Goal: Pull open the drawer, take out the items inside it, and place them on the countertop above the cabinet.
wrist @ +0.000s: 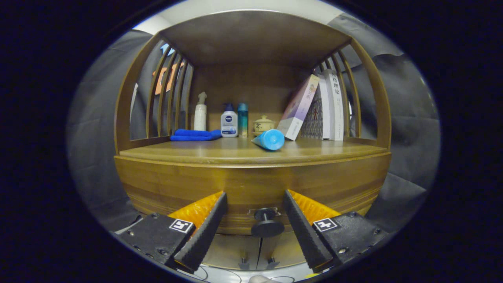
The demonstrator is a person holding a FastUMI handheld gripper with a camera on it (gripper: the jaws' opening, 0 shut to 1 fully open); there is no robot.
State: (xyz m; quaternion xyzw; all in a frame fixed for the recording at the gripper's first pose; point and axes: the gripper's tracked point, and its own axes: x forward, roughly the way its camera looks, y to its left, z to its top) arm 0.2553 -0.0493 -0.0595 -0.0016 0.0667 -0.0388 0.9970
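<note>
A wooden cabinet faces me, its drawer front (251, 184) closed under the countertop (220, 151). The drawer's dark round knob (267, 225) sits between my two fingers, close to their tips. My gripper (254, 195) is open, with a black ribbed pad (206, 232) on each side of the knob and neither one touching it. A light blue tube (270, 140) lies on its side on the countertop, just above and beyond the knob. Whatever is inside the drawer is hidden.
At the back of the countertop stand a white spray bottle (200, 113), a white pump bottle (229, 122), a teal bottle (243, 119) and a small lidded jar (263, 124). A folded blue cloth (194, 135) lies left, leaning books (318, 108) right. Two cabinet doors (251, 251) sit below the drawer.
</note>
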